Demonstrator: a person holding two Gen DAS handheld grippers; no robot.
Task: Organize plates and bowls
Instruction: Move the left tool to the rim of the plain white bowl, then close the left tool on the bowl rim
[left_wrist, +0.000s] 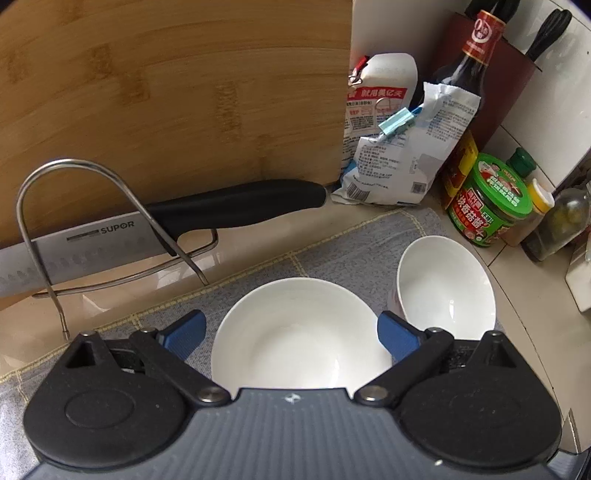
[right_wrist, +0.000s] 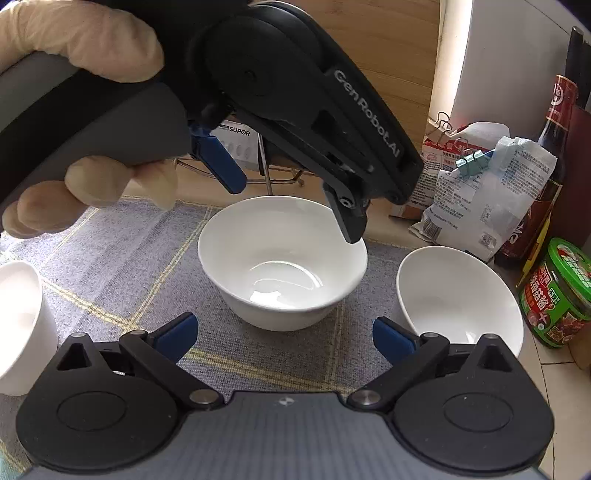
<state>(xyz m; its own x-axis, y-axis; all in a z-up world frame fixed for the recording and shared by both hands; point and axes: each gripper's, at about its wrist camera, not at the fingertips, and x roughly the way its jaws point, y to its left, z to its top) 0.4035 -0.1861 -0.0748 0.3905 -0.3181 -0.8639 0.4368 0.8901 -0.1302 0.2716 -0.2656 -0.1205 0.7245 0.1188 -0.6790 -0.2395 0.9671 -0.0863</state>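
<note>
Bowls (right_wrist: 282, 262) glossy white ceramic. Mat (right_wrist: 122, 258) grey woven cloth, matt. Cutting board (left_wrist: 166, 92) smooth wood. Knife blade (left_wrist: 85, 247) brushed metal; rack (left_wrist: 74, 192) shiny wire. Table (left_wrist: 258, 240) glossy beige.

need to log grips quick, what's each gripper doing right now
left gripper: open, holding nothing, over the round white ceramic bowl.
right gripper: open, empty, nothing between its blue pads.

White tiled wall (left_wrist: 546, 122); beige glossy countertop (left_wrist: 236, 254); upright bamboo board (left_wrist: 166, 92)
</note>
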